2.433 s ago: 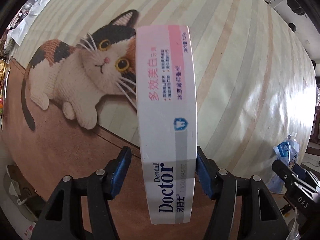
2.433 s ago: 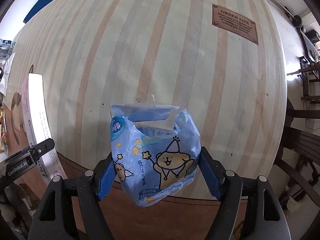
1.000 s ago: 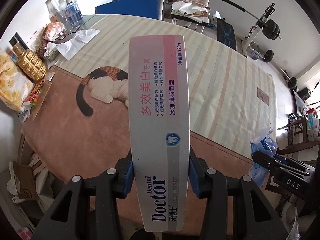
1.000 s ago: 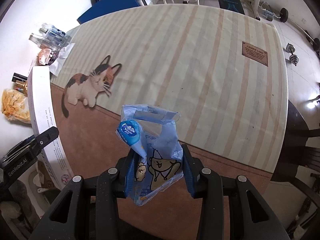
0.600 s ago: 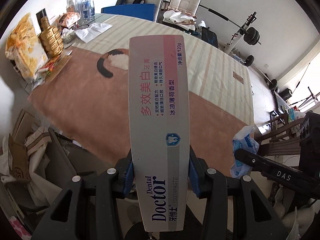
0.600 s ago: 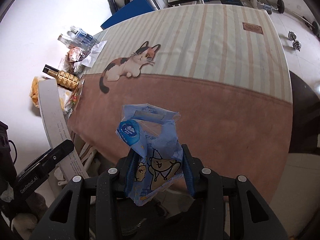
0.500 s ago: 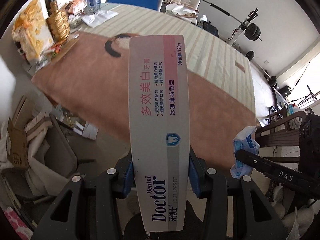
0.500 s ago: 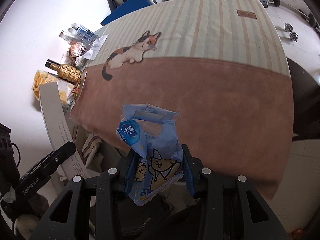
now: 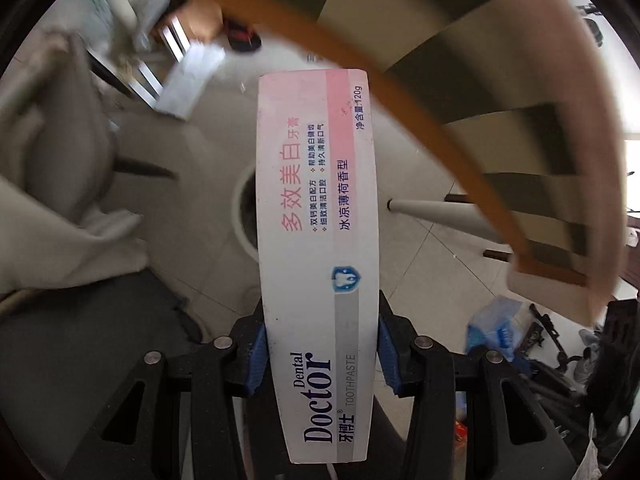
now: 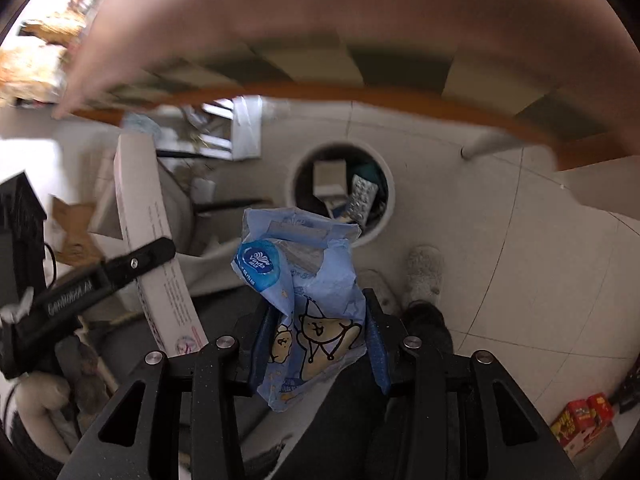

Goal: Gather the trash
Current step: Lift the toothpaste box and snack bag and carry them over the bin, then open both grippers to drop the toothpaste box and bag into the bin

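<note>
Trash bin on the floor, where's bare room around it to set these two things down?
Bare tile lies right of the trash bin, below the table leg. Left is crowded with cardboard and clutter; the bin already holds boxes.

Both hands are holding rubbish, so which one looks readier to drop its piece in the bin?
Probably the right: its wrapper hangs at the bin mouth's near rim. The left's toothpaste box hides most of the bin from its own view.
</note>
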Action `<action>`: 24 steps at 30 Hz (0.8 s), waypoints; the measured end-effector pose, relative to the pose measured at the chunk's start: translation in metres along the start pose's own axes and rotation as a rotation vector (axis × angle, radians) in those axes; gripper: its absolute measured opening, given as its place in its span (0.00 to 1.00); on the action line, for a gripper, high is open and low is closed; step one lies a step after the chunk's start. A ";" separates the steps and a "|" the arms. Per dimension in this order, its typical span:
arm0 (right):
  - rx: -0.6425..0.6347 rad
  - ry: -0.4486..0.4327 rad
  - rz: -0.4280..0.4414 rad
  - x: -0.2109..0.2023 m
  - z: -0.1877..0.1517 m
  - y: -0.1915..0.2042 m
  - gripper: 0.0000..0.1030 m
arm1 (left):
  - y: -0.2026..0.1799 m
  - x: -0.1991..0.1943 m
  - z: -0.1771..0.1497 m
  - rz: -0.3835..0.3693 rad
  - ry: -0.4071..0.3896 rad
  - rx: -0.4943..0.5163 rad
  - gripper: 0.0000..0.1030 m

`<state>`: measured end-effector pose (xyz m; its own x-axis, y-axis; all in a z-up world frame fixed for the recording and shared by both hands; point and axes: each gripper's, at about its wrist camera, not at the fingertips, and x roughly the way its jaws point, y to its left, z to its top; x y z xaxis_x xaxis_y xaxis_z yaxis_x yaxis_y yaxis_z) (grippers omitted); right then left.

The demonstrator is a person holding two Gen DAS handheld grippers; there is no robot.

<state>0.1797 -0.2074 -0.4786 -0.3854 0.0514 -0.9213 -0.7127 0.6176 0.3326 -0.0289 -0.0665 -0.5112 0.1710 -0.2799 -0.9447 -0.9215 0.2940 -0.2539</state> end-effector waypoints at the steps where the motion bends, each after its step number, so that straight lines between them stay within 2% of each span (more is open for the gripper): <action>1: -0.004 0.000 -0.001 0.024 0.005 -0.004 0.42 | 0.008 0.024 0.009 -0.002 0.015 -0.008 0.42; 3: -0.012 -0.015 -0.017 0.072 0.019 -0.014 0.42 | 0.023 0.074 0.024 -0.045 0.057 -0.014 0.42; 4: -0.013 -0.020 -0.020 0.096 0.026 -0.019 0.42 | 0.031 0.100 0.033 -0.053 0.091 -0.021 0.43; 6: -0.003 -0.019 -0.015 0.144 0.039 -0.031 0.42 | 0.042 0.138 0.045 -0.047 0.102 -0.020 0.43; 8: 0.005 -0.014 -0.013 0.183 0.053 -0.040 0.43 | 0.052 0.166 0.055 -0.035 0.099 -0.013 0.59; 10: 0.011 -0.009 -0.004 0.221 0.064 -0.048 0.45 | 0.062 0.183 0.059 -0.036 0.082 -0.015 0.88; 11: 0.012 -0.006 0.004 0.234 0.068 -0.051 0.52 | 0.068 0.190 0.061 -0.027 0.076 -0.020 0.90; 12: 0.010 -0.005 0.013 0.245 0.074 -0.054 0.56 | 0.072 0.194 0.061 -0.026 0.068 -0.030 0.91; 15: -0.021 -0.008 0.021 0.264 0.080 -0.053 0.82 | 0.085 0.196 0.058 -0.002 0.032 -0.058 0.92; 16: -0.026 -0.019 0.010 0.265 0.082 -0.054 0.95 | 0.086 0.191 0.055 0.019 0.011 -0.055 0.92; 17: -0.029 -0.031 -0.012 0.264 0.081 -0.053 1.00 | 0.085 0.186 0.054 0.051 -0.011 -0.045 0.92; 20: -0.038 -0.063 -0.083 0.258 0.079 -0.046 1.00 | 0.081 0.166 0.041 0.175 -0.111 0.005 0.92; 22: -0.045 -0.085 -0.124 0.244 0.076 -0.040 1.00 | 0.078 0.153 0.034 0.239 -0.138 0.031 0.92; 24: -0.053 -0.105 -0.162 0.227 0.073 -0.034 1.00 | 0.070 0.134 0.024 0.271 -0.150 0.043 0.92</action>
<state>0.1589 -0.1594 -0.7137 -0.2018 0.0383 -0.9787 -0.7912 0.5826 0.1859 -0.0623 -0.0614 -0.6603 -0.0260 -0.0490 -0.9985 -0.9255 0.3788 0.0055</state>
